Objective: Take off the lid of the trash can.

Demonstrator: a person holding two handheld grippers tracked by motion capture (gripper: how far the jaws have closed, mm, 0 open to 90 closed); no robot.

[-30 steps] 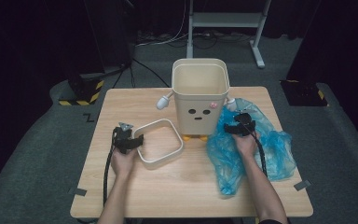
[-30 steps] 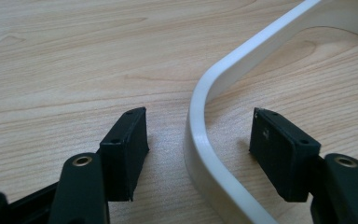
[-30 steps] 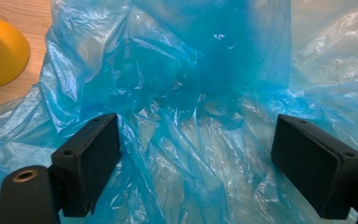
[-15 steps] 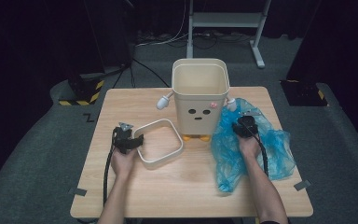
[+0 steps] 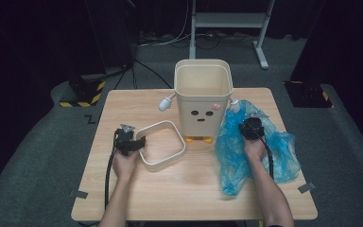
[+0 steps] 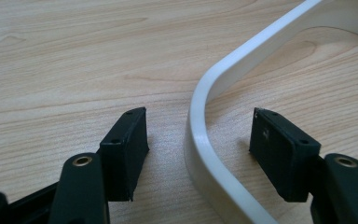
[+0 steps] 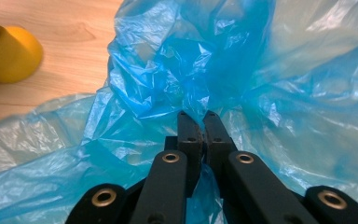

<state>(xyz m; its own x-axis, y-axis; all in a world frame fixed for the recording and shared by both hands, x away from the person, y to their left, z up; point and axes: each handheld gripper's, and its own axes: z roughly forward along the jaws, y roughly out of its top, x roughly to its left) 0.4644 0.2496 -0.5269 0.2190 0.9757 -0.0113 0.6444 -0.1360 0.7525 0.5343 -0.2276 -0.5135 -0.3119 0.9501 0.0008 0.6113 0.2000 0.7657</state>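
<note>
right gripper (image 7: 196, 122): i've just been closing its jaws — now pinched on the bag (image 5: 246, 146), right of the bin (image 5: 202, 94).
left gripper (image 6: 198, 140): agape, straddling the ring (image 6: 205, 154) — no grip.
risk: thin film may tear or slip when lifted.

Cream bin (image 5: 202, 97) with a face near the table's (image 5: 170, 198) far edge, grey stand (image 5: 227, 21) on the floor beyond
</note>
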